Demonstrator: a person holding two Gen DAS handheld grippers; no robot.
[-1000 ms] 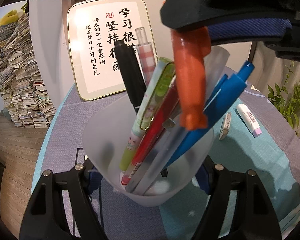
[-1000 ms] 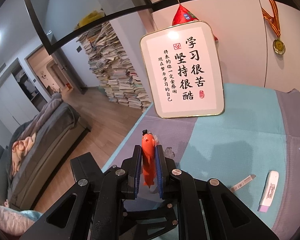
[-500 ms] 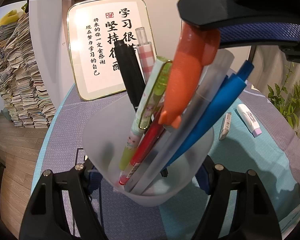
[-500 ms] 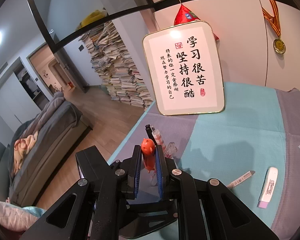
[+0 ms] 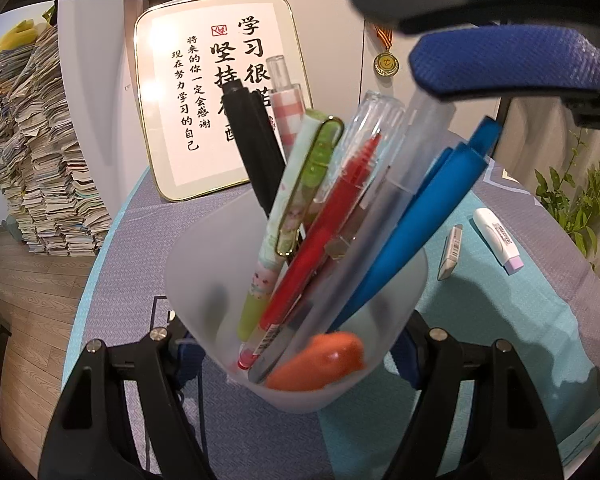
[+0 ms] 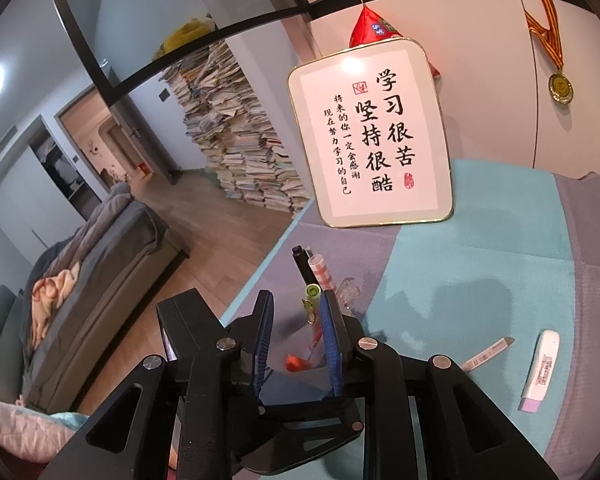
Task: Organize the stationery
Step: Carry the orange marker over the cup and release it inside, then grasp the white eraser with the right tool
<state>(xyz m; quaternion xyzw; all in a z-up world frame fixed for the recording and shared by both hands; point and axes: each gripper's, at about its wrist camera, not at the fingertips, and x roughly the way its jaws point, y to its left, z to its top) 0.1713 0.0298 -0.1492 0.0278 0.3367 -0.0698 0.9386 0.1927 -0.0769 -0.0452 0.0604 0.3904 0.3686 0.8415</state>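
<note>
The right claw (image 6: 296, 344) hangs directly above the frosted pen cup (image 5: 236, 264), its blue-padded jaws having just been opening; they now stand apart with nothing between them, and the orange carrot-shaped pen (image 5: 320, 362) lies at the bottom of the cup, leaning against the near wall. Hovering straight over the mouth makes sense: a pen let go there can only fall inside. The left claw (image 5: 296, 354) is clamped on the cup from both sides low down, probably to steady it so that the tall load cannot tip it. Inside, a black pen (image 5: 256, 152), a pink checked pen (image 5: 288, 112), a green pen with a gold clip (image 5: 300, 192), a red pen (image 5: 332, 216), a clear grey pen (image 5: 384, 216) and a blue pen (image 5: 424, 216) stand slanted, fanned toward the right rim. Out on the desk (image 6: 480, 248), to the right of the cup, a slim barcoded refill (image 6: 488, 354) and a white correction tape with a lilac end (image 6: 540, 370) lie near each other, so the tidying looks unfinished. Behind, a framed calligraphy board (image 6: 372, 136) leans against the wall.
</note>
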